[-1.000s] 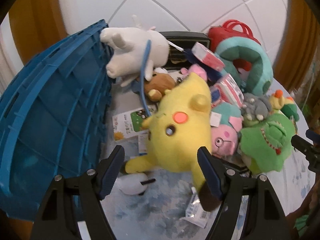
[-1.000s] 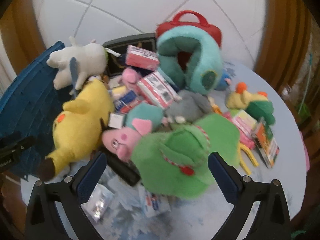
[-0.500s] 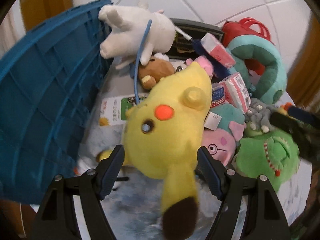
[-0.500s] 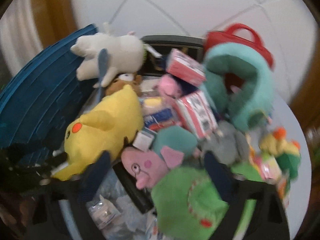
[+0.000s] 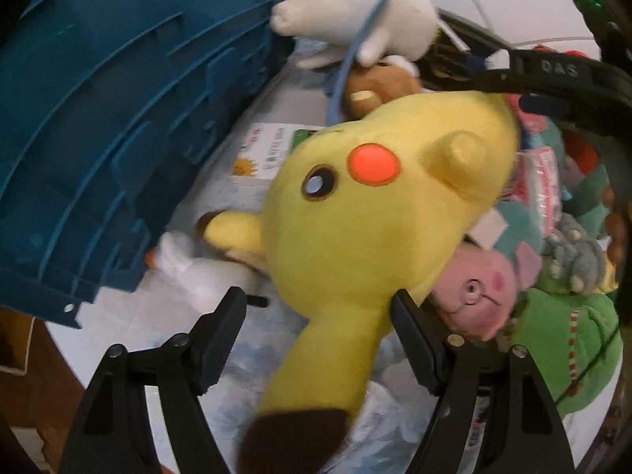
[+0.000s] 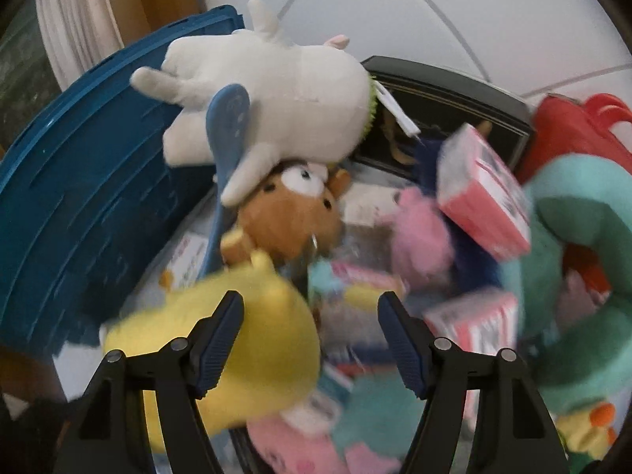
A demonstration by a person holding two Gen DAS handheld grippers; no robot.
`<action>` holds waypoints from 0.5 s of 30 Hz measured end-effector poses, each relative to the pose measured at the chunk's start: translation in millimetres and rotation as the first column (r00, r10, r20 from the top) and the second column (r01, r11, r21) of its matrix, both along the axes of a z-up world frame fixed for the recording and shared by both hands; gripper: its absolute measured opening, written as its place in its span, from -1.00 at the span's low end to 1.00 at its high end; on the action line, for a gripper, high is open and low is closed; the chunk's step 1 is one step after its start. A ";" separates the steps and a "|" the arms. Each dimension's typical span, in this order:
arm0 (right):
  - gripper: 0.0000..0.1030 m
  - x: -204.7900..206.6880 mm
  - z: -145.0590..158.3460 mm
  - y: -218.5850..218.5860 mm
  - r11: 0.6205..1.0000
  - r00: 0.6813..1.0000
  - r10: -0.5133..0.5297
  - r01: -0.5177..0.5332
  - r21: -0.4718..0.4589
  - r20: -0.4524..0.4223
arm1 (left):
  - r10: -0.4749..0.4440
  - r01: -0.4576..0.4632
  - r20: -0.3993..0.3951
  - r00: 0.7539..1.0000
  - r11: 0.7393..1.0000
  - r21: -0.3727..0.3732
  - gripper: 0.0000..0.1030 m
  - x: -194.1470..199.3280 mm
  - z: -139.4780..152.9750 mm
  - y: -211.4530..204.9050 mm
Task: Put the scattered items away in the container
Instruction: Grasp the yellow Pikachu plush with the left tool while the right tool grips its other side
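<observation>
Inspection at pick-up stage. My left claw (image 5: 316, 328) stands spread wide, released, with the yellow plush (image 5: 371, 213) lying between its jaws; the right-hand finger touches or nearly touches the plush's flank, the left-hand one is apart from it. Nothing is gripped yet. I judge the claw is set astride the narrow ear, which ends in a dark tip nearest the camera, because the head looks too broad to pinch.

Blue crate (image 5: 98, 126), the container, stands just beside the yellow plush on its far-left side, its ribbed wall facing me. A white plush (image 5: 355, 15) leans against that wall, beyond the yellow plush, resting on a brown bear (image 5: 375, 91).

My right claw (image 6: 310, 328) is likewise released and holds nothing. It hangs over the pile with the yellow plush below its left finger; this view is blurred, so contact cannot be judged. A pink box (image 6: 482, 197) lies well to the right of the crate.

Worktop (image 5: 158, 324) beside the crate carries loose packets. Most items remain outside the crate.
</observation>
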State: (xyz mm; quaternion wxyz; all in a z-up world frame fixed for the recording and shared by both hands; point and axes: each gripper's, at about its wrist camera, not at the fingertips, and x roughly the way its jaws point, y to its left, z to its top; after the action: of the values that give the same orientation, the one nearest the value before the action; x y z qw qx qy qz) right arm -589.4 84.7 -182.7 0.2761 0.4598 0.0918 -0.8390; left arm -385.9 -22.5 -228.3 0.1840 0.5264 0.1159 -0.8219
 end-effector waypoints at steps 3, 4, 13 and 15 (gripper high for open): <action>0.39 -2.2 -19.9 -10.1 0.999 0.997 0.031 -0.033 0.028 0.066 | 0.046 -0.045 0.032 0.998 0.999 -0.027 0.45 8.8 -7.1 -20.7; 0.39 3.0 -27.2 -10.3 0.998 0.993 0.051 -0.053 0.022 0.103 | 0.052 -0.051 0.038 0.998 0.998 -0.024 0.45 10.9 -10.1 -27.4; 0.78 40.8 -24.4 28.5 0.999 0.993 0.010 -0.005 -0.044 0.114 | -0.070 0.069 0.045 0.997 0.998 0.006 0.45 26.2 -18.4 -26.2; 0.93 48.3 -18.9 35.7 0.998 0.994 0.000 0.007 -0.063 0.108 | -0.078 0.078 0.034 0.996 0.997 0.003 0.45 34.1 -12.3 -30.3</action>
State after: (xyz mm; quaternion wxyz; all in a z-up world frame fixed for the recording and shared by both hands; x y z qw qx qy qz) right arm -541.1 120.5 -201.5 0.2935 0.4959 0.0493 -0.8158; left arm -351.8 -52.8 -240.6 0.1530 0.5446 0.0929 -0.8194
